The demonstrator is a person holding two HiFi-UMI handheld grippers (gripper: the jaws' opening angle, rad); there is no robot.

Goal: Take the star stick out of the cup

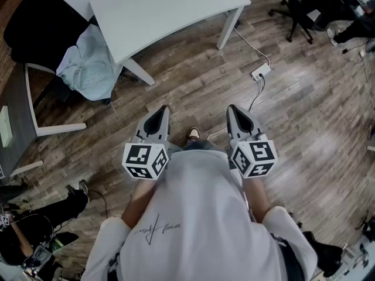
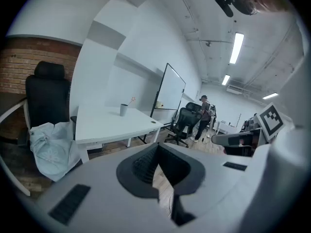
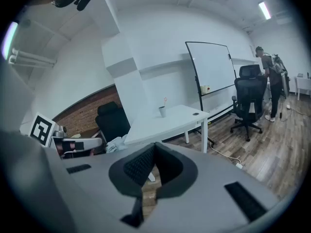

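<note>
Approach step, by the look of it. Left tongs (image 1: pixel 158 115), right tongs (image 1: pixel 238 115) both closed, empty (low over the floor (image 1: pixel 293 98)). Star stick (image 3: pixel 165 100) upright in cup (image 3: pixel 162 111) on surface (image 3: pixel 170 123), mid-frame, well apart. Next: close in, open, pinch stick.

I see white table (image 1: pixel 170 16); black chair (image 1: pixel 35 28) beside it, pale blue cloth (image 1: pixel 88 63) heaped against chair; power strip (image 1: pixel 261 71) on wood floor (image 1: pixel 304 127); whiteboard (image 3: pixel 211 64) beyond table.
</note>
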